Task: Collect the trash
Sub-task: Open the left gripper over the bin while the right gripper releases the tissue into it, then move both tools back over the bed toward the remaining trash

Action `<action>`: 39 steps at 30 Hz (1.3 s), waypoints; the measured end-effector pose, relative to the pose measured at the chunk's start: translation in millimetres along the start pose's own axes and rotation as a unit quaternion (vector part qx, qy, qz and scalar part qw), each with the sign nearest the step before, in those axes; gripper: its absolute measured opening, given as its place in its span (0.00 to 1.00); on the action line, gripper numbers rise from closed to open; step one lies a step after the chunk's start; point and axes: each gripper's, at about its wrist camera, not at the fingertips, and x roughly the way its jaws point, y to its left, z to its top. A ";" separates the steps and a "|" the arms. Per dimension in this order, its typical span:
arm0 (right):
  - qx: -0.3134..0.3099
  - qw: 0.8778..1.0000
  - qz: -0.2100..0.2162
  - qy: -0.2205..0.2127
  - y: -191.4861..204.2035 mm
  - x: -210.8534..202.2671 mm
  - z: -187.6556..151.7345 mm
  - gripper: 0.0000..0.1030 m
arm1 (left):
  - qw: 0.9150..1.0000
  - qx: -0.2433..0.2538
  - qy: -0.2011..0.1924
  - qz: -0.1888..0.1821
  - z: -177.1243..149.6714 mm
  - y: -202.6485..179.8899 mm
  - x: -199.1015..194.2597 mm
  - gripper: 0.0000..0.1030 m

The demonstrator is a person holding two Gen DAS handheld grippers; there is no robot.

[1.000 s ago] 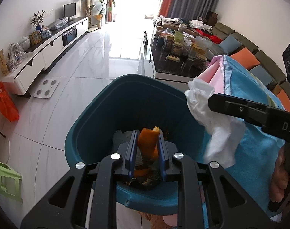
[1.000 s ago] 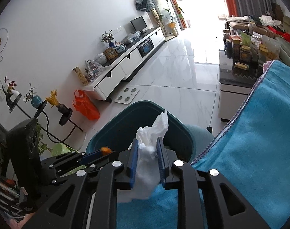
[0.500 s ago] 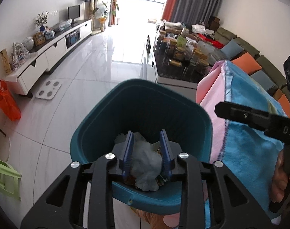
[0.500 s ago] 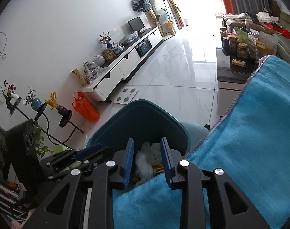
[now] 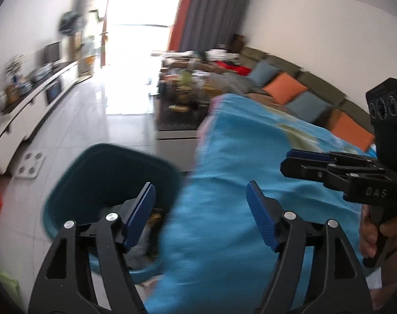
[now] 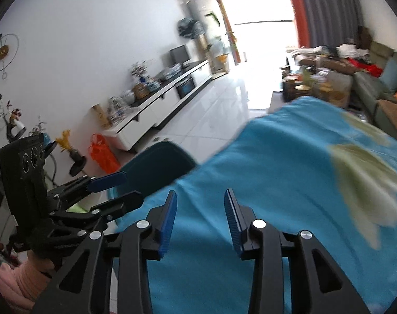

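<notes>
Spreading below both claws is the blue tabletop cloth [image 6: 277, 170]; the teal bin [image 5: 112, 183], holding light, soft, crushable trash [image 5: 146, 235], is sitting lower-left. The left claw [image 5: 201, 209] is opening wide, empty; the right claw [image 6: 199, 217] is opening narrower, empty.

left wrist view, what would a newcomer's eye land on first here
The bright blue cloth filling the right half, with the teal bin beside it at lower left, trash inside. In front, the left gripper is opening with nothing between its fingers, and the right gripper reaches in from the right over the cloth.
</notes>
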 end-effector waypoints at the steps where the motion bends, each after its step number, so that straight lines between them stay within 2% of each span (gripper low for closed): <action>1: 0.006 1.000 -0.011 -0.006 -7.5 -10.0 -4.6 0.35 | 1.000 0.006 0.000 -0.008 0.0 -9.0 2.0 0.73; 5: 0.038 0.997 -0.064 -0.027 -39.8 -48.8 -21.9 0.36 | 0.997 0.043 0.010 -0.059 0.1 -59.1 16.4 0.74; 10: 0.089 0.986 -0.132 -0.056 -87.3 -94.8 -44.0 0.36 | 0.990 0.084 0.028 -0.108 -0.7 -117.8 35.9 0.74; 17: 0.154 0.963 -0.206 -0.084 -159.8 -139.1 -69.2 0.36 | 0.981 0.118 0.047 -0.144 3.0 -175.1 61.2 0.74; 22: 0.188 0.954 -0.222 -0.074 -201.3 -137.2 -78.7 0.40 | 0.977 0.133 0.061 -0.156 2.2 -202.0 77.2 0.73; 28: 0.207 0.953 -0.216 -0.054 -222.1 -127.1 -88.4 0.39 | 0.973 0.148 0.069 -0.162 2.9 -223.2 83.4 0.73; 30: 0.211 0.953 -0.211 -0.055 -221.7 -127.1 -92.0 0.21 | 0.972 0.150 0.072 -0.163 4.3 -228.1 86.1 0.73; 32: 0.215 0.954 -0.202 -0.058 -222.7 -130.2 -95.9 0.12 | 0.971 0.151 0.076 -0.167 3.4 -232.3 87.7 0.73; 36: 0.203 0.958 -0.190 -0.066 -212.6 -142.7 -101.1 0.09 | 0.969 0.156 0.081 -0.175 2.4 -239.9 88.7 0.73; 39: 0.195 0.966 -0.152 -0.068 -197.4 -151.0 -105.0 0.09 | 0.967 0.159 0.082 -0.184 2.2 -244.1 87.9 0.73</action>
